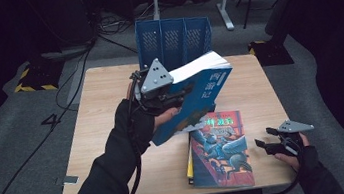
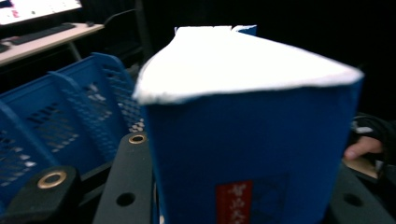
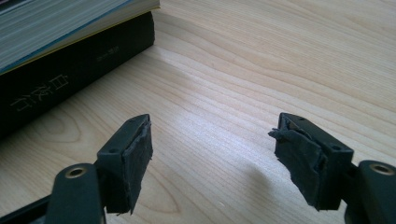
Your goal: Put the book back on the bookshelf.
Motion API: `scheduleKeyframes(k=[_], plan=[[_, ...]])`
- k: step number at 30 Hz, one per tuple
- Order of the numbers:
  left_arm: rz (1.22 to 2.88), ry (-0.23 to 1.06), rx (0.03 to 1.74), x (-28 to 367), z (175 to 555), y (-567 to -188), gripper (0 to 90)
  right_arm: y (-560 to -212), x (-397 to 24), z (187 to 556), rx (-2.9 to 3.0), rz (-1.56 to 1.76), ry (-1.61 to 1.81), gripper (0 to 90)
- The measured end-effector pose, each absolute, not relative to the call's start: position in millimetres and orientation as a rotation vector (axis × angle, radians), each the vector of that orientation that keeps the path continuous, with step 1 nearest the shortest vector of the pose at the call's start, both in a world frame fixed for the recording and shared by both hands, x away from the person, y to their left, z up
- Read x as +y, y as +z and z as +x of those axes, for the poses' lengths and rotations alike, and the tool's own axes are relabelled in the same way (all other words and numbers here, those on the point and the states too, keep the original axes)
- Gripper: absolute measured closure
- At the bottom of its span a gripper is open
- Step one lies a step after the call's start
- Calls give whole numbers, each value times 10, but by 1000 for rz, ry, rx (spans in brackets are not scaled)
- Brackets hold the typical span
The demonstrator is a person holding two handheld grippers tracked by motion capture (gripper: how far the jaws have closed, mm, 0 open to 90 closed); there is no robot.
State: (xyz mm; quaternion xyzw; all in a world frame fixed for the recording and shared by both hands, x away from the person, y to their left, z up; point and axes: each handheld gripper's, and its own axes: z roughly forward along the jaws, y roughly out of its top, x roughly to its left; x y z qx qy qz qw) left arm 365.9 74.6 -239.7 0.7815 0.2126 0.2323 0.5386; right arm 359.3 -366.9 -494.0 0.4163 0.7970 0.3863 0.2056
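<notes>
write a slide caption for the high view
Left tongs lift a thick blue book toward the blue file rack.

light: table lit, surroundings dark | blur: left gripper view soft

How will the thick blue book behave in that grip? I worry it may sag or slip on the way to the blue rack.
The blue book is thick, so probably heavy for one hand. The left gripper clamps it near one end, tilted, so it may pivot. Its page block bulges, suggesting a soft cover that could flex.
</notes>
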Motion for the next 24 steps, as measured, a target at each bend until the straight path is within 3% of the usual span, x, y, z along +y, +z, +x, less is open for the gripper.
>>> scheduleKeyframes(k=[8, 24], plan=[[1830, 612, 611, 1082, 3759, -2361, 607, -4971, -3664, 3608, 2235, 1180, 1072, 290], [1779, 651, 731, 1397, 3940, -2292, 608, -5003, -3650, 3619, 2248, 1176, 1046, 289]])
